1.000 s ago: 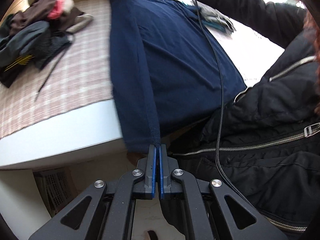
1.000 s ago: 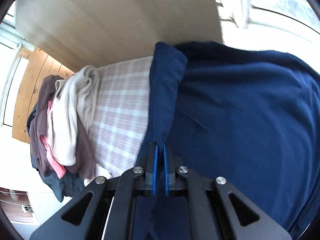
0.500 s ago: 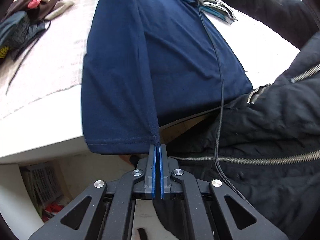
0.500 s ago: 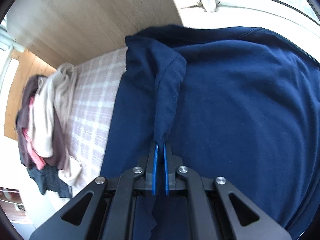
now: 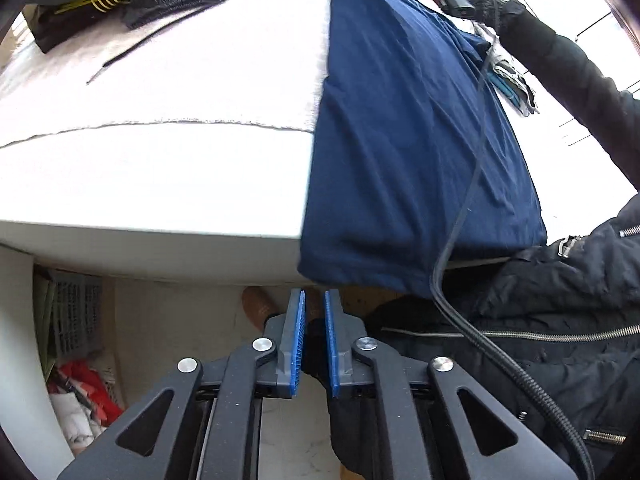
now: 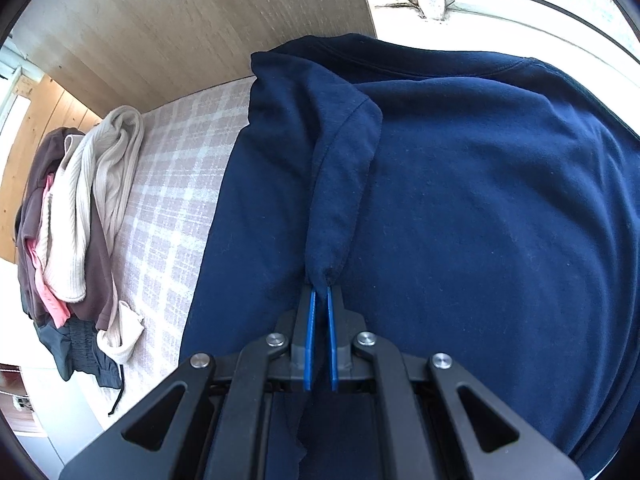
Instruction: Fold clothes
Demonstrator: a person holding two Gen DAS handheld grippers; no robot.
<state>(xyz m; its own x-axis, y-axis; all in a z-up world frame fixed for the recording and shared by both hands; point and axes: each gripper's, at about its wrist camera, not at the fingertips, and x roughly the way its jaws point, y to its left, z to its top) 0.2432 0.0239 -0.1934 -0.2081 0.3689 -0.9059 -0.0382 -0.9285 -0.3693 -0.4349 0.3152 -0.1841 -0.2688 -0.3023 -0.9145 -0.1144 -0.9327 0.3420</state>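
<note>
The left gripper (image 5: pixel 314 300) is opening, nothing between its blue pads, just below the navy shirt's (image 5: pixel 404 128) hem; the right gripper (image 6: pixel 320 294) pinches a sleeve fold (image 6: pixel 340 184); the shirt lies across the bed (image 5: pixel 160 168) beside a clothes pile (image 6: pixel 76 224).

My left gripper (image 5: pixel 315 304) hangs just off the table (image 5: pixel 160 184) edge, its jaws opening with nothing between them, the sweatshirt (image 5: pixel 404 132) hem draped over that edge just beyond. My right gripper (image 6: pixel 320 300) pinches the sleeve (image 6: pixel 336 184) folded onto the sweatshirt's body. The clothes pile (image 6: pixel 76 216) lies left, on the checked cloth (image 6: pixel 176 184).
</note>
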